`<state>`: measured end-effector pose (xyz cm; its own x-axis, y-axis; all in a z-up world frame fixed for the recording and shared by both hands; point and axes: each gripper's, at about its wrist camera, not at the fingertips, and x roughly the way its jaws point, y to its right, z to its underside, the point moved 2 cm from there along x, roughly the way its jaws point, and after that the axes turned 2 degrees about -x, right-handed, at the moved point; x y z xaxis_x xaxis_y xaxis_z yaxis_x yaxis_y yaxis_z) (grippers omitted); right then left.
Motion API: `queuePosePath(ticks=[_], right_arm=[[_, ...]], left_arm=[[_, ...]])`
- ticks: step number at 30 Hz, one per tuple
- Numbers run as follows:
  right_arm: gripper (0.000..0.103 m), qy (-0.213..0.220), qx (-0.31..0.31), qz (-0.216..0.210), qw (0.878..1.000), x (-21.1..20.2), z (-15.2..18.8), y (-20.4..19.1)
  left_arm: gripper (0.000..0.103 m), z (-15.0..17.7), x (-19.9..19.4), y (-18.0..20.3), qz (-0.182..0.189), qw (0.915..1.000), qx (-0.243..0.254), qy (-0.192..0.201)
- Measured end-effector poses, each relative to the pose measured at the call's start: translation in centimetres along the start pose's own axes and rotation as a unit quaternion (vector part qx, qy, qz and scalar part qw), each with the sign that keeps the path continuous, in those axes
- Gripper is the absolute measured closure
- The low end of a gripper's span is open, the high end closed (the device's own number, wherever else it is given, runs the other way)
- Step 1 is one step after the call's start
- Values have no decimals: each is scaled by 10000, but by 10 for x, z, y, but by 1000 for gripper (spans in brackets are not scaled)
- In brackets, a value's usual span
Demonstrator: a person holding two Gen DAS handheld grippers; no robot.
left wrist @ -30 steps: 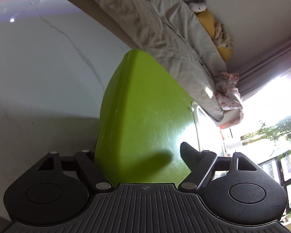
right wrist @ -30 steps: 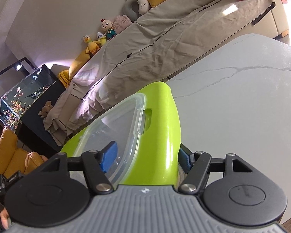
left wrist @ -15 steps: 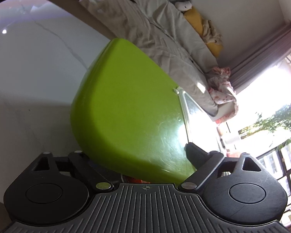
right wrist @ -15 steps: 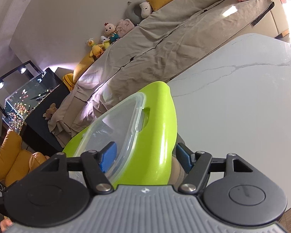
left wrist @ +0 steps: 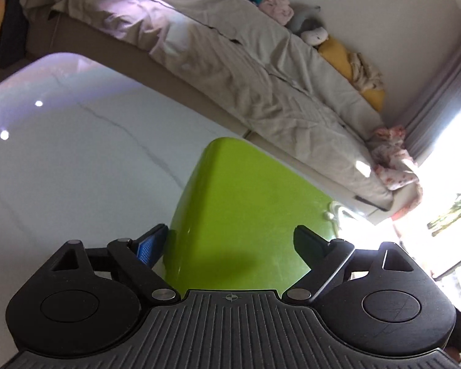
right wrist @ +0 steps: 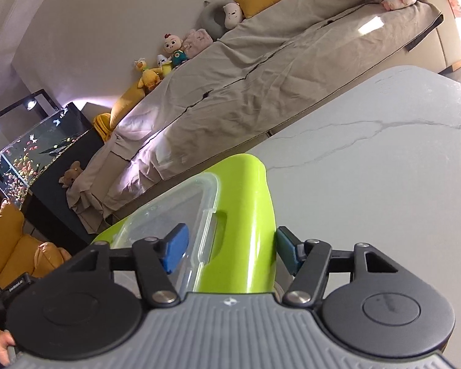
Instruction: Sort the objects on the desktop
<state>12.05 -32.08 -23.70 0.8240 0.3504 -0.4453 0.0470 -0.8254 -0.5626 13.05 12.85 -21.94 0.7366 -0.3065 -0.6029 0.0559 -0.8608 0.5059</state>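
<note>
1. Subject: lime-green plastic box [right wrist: 252,215], hard shell with rounded corners, with a clear lid [right wrist: 169,206] latched on by a tab. It sits between the two grippers at the near edge of the white marble-look table [left wrist: 76,169]. I cannot tell whether its base rests on the table or is lifted.
2. Right gripper [right wrist: 229,236]: the jaws have just been closing and straddle the box. One blue pad lies on the lid face and the other against the green wall at 3 o'clock. This reads as a grip across the box's thickness.
3. Left gripper [left wrist: 229,233]: the jaws have just been closing, at medium width. The blue pad at 9 o'clock sits at the box's edge and the black finger at 3 o'clock overlaps the green face. I cannot tell whether the pads press.
4. Handling, as a judgement:
   - The shell is stiff and glossy, so likely slippery under the pads.
   - It is probably light unless filled; the contents are not visible.
   - The lid is thinner and may flex or pop.
   - The best hold is on the green walls, near the corners and away from the latch.
5. Orientation: in the right wrist view the long axis runs away from the camera towards 12 o'clock and the lid faces about 10 o'clock. In the left wrist view the green underside fills the centre and the lid rim shows at 3 o'clock. The box appears tipped on edge.
</note>
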Motion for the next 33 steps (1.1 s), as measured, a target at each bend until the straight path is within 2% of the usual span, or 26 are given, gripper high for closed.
queuePosePath(ticks=[6, 9, 13, 17, 20, 22, 24, 29, 32, 33], right_arm=[[38, -22, 43, 51, 10000, -17, 8, 1], [38, 0, 22, 55, 10000, -26, 13, -1], [38, -64, 46, 93, 9999, -19, 15, 1], [37, -90, -13, 118, 9999, -11, 13, -4], [31, 5, -128, 300, 9995, -13, 16, -9], [19, 225, -404, 468, 9978, -22, 20, -15], [17, 456, -636, 564, 9953, -39, 28, -21], [13, 627, -821, 448, 9936, -79, 56, -34], [15, 412, -438, 270, 9978, -83, 73, -29], [20, 261, -230, 105, 9993, -79, 78, -25]], left_arm=[[17, 12, -15, 1, 16, 9998, 12, -178], [14, 19, -22, 3, -22, 9997, 81, -213], [11, 24, -16, -3, -61, 9994, 19, -334], [11, 23, -18, -13, 37, 9995, -178, -244], [10, 21, -26, -18, 132, 9993, -302, -170], [9, 22, -37, -22, 146, 9993, -344, -81], [7, 26, -46, -28, 210, 9985, -494, -52], [5, 51, -51, -44, 418, 9944, -928, -281], [1, 62, -35, -49, 356, 9927, -1038, -496], [0, 64, -32, -51, 405, 9915, -1142, -483]])
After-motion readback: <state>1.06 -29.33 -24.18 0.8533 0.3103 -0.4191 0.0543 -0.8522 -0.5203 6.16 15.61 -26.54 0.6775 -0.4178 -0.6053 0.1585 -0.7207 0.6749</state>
